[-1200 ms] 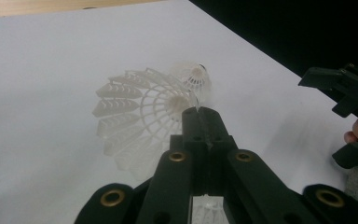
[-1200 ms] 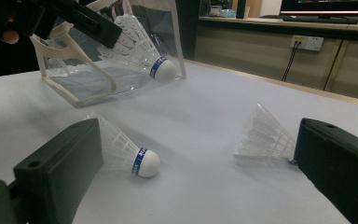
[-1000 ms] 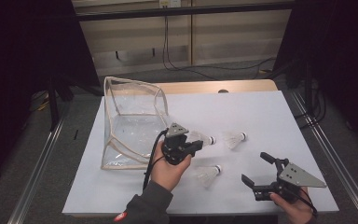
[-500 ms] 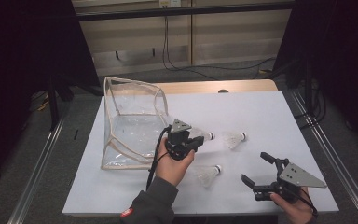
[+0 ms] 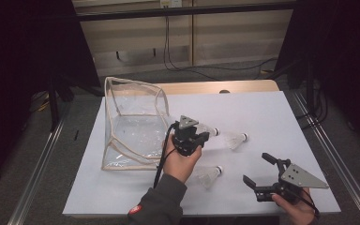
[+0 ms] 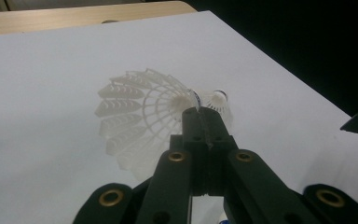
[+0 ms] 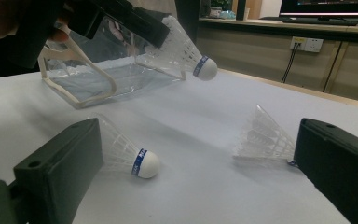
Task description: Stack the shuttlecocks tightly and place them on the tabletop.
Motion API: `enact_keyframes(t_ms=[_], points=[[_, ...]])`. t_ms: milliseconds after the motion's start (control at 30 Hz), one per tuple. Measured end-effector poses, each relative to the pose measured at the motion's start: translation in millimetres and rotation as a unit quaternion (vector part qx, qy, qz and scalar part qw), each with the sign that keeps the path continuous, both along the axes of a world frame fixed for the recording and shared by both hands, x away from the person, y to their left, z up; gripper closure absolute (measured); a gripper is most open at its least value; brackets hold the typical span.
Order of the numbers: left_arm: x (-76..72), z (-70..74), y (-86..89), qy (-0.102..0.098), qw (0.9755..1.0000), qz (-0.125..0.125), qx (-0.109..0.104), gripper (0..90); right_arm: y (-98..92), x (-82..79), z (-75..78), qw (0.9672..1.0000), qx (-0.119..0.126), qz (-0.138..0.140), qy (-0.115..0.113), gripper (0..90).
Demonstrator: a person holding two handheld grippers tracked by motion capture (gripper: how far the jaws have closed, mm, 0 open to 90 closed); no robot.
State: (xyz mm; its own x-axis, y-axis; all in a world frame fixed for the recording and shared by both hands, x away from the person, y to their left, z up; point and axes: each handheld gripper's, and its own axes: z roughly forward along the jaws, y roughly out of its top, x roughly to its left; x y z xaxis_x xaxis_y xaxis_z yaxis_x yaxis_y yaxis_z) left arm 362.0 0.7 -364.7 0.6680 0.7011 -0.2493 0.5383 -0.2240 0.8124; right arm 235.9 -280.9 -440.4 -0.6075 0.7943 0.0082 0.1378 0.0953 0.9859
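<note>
From the high view, the left gripper (image 5: 205, 136) hangs over the middle of the white bench (image 5: 272, 112), just to the right of the clear plastic bag (image 5: 131, 126), whose mouth opens toward it. Its jaws are closed on the skirt of a held shuttlecock (image 5: 213, 131), whose cork points right. A second shuttlecock (image 5: 237, 139) lies on the bench just to the right of the held one, and a third shuttlecock (image 5: 211, 175) lies nearer the person, below the left hand (image 5: 180, 161). The right gripper (image 5: 261, 170) rests low at the near right part of the bench, its jaws spread wide with nothing between them, well apart from the bag. In the left gripper view, the two black jaws meet at their tips and pinch the edge of the held shuttlecock (image 6: 144, 112), whose white ribbed skirt fans out to the left while the cork lies beyond the tips, above the bare bench (image 6: 51, 70). In the right gripper view, the wide-set jaws frame the third shuttlecock (image 7: 133, 156) at the left jaw and the second shuttlecock (image 7: 265, 137) beside the right jaw, both lying on the bench. Higher up, the left gripper (image 7: 156, 35) holds its shuttlecock (image 7: 189, 51) in the air in front of the bag (image 7: 98, 74).
</note>
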Motion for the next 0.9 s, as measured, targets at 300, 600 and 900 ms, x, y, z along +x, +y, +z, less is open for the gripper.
enact_keyframes(t_ms=[300, 600, 900], points=[[5.7, -4.9, -8.7, -0.005, 0.9997, 0.017, 0.017, 90.0, -0.4, 0.5, -0.2, 1.0000, -0.002, 0.000, -0.001, 0.7], [16.3, -12.5, -13.3, 0.001, 0.9991, 0.035, 0.022, 90.0, -0.4, 0.4, -0.2, 1.0000, 0.000, 0.002, 0.000, 0.7], [28.6, -21.9, -21.2, 0.005, 0.9979, 0.053, 0.036, 86.9, -0.4, 0.4, -0.2, 1.0000, 0.000, 0.003, 0.000, 0.7]])
